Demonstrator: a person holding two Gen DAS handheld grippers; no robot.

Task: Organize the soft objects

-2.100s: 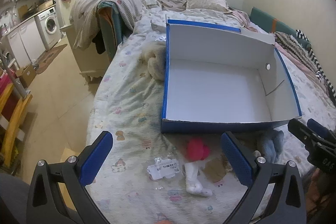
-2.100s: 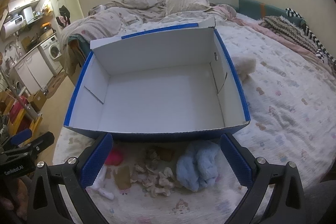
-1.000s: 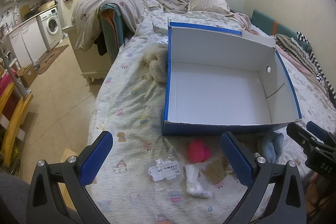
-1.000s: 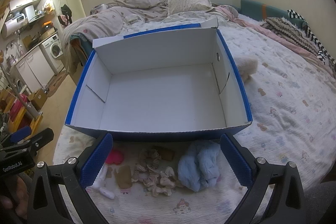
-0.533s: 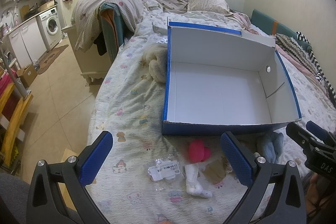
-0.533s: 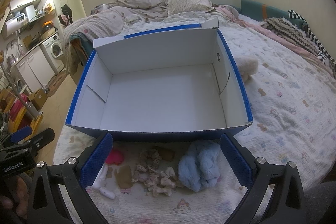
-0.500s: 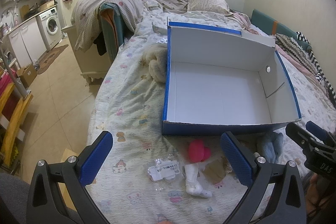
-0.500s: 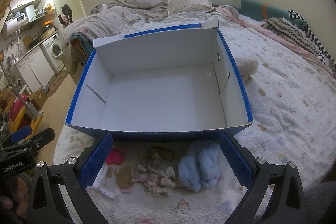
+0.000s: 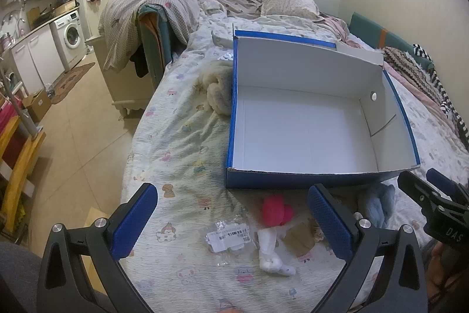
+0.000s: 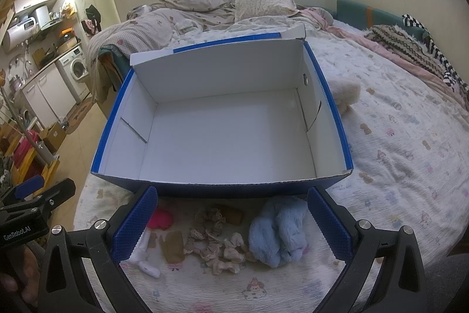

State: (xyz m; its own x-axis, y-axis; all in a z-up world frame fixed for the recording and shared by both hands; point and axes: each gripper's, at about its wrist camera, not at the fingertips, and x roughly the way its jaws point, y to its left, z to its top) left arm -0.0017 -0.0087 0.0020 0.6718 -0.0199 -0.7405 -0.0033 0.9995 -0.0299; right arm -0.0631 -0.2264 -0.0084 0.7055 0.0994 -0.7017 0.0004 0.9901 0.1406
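I held both grippers above the bed's (image 10: 410, 137) near edge, fingers spread wide and gripping nothing. The left gripper (image 9: 231, 220) framed the pink toy (image 9: 274, 213) and white sock (image 9: 271, 250); the right gripper (image 10: 231, 220) framed the lace scraps (image 10: 217, 242) and blue plush (image 10: 275, 233). All lay just short of the empty box (image 10: 222, 189) at twelve o'clock, I judged so they could be lifted straight in.

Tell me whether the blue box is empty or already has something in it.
Empty. The blue box shows only its bare white floor; the light-blue plush lies outside on the bed.
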